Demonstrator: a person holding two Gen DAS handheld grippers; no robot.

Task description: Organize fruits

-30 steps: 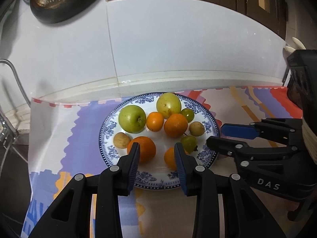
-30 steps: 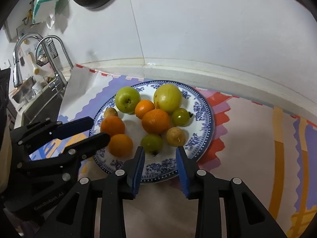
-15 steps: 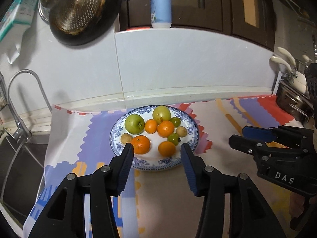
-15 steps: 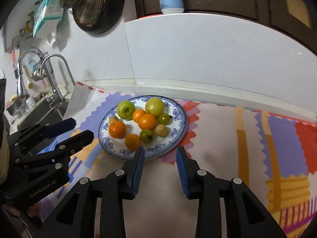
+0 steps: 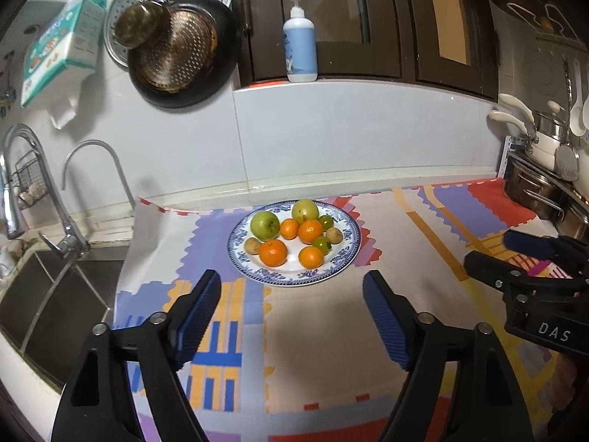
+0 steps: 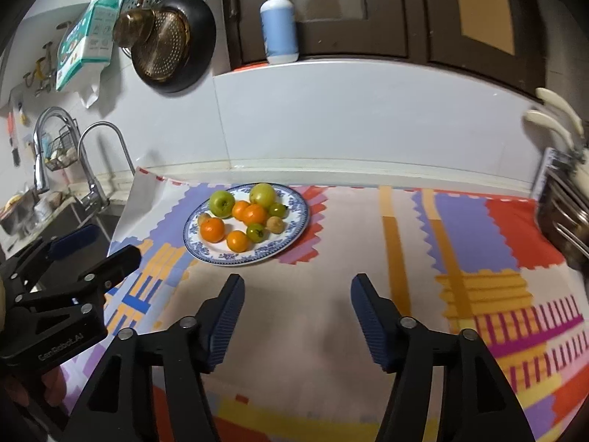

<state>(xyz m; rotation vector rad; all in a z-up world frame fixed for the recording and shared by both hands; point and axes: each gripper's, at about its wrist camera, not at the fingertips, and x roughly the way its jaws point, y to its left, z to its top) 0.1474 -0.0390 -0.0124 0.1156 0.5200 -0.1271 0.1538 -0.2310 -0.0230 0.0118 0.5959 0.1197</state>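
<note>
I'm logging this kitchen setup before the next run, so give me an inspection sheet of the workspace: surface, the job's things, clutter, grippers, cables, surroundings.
Surface: counter under a colourful patterned mat; its left edge ends by the sink.
Job's things: blue-and-white plate holding ten fruits: two green apples, four oranges, two small green fruits, two small brownish ones. All lie on the plate, none on the mat.
Clutter: nothing seen on the mat besides the plate.
Grippers: left gripper and right gripper both opening, nothing between the fingers, both short of the plate.
Cables: nothing seen.
Surroundings: faucet, hanging pan, pump bottle on the ledge, pots at right.
</note>
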